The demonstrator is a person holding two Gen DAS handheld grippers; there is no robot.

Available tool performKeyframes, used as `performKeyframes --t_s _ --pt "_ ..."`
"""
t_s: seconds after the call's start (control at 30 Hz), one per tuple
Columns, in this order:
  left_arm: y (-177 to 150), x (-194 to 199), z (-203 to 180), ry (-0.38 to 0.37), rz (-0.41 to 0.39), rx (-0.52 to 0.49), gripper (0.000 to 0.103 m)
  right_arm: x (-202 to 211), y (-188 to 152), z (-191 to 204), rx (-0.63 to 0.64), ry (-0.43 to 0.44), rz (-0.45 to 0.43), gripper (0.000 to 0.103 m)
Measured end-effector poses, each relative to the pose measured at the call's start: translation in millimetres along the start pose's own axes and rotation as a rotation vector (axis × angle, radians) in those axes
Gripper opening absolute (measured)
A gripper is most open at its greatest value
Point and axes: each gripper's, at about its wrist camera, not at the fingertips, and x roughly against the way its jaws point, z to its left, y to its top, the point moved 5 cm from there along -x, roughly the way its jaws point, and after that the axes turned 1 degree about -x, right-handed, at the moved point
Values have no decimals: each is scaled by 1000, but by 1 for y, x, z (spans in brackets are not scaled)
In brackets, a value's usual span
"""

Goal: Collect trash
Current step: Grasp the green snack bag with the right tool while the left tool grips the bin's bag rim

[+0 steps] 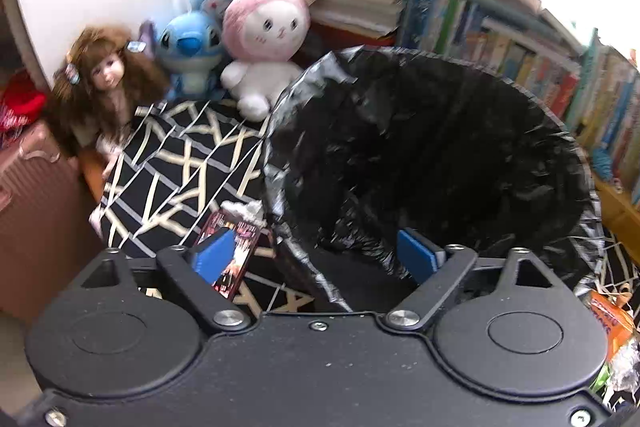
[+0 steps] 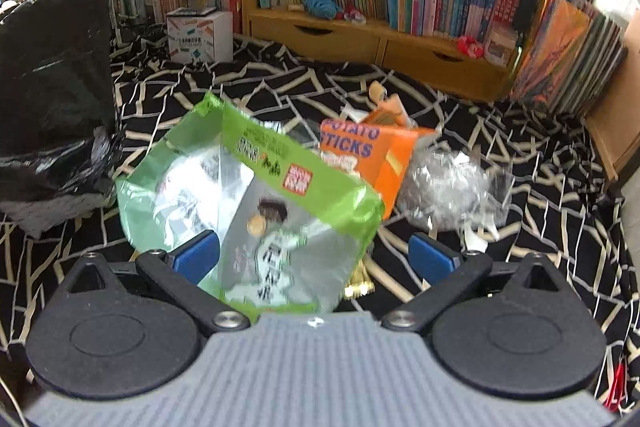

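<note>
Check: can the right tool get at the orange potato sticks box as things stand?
Probably not directly. The green snack bag lies between the open right tool and the potato sticks box, covering its near edge; approaching from the right of the bag looks freer.

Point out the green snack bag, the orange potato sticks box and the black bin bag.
green snack bag (image 2: 256, 183): right wrist view, clear front panel.
orange potato sticks box (image 2: 360, 151): right wrist view, printed face.
black bin bag (image 1: 432, 147): left wrist view, inner lining.

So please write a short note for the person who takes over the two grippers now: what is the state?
Left gripper: open, empty, above the rim of the black-lined bin; a dark red wrapper lies outside the bin beside its left finger.
Right gripper: open over the green snack bag, not gripping it.
Left to collect: green bag, orange Potato Sticks box, crumpled clear plastic, red wrapper.
</note>
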Motion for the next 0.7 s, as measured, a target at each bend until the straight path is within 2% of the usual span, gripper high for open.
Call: performKeyframes --t_s 0.13,0.27,0.33,0.37,0.43,0.57,0.63,0.7 --pt "-3 -16 8 38 61 56 80 -4 13 5 32 -40 -77 103" --pt "-7 -31 11 43 118 96 78 -21 20 10 64 -39 -72 103" --pt "-9 -38 11 30 149 114 64 -32 20 12 79 -53 -55 102" --pt "-10 -43 11 13 172 129 61 -38 20 13 85 -59 -48 102" --pt "-15 -51 11 -7 220 176 49 -48 18 13 87 -57 -30 96" --pt "-22 -66 12 -35 298 250 35 -60 15 14 80 -48 -4 89" --pt "-27 -73 10 -53 345 285 23 -65 14 15 82 -38 5 86" --pt "-30 -74 8 -52 366 315 19 -69 13 17 82 -43 11 85"
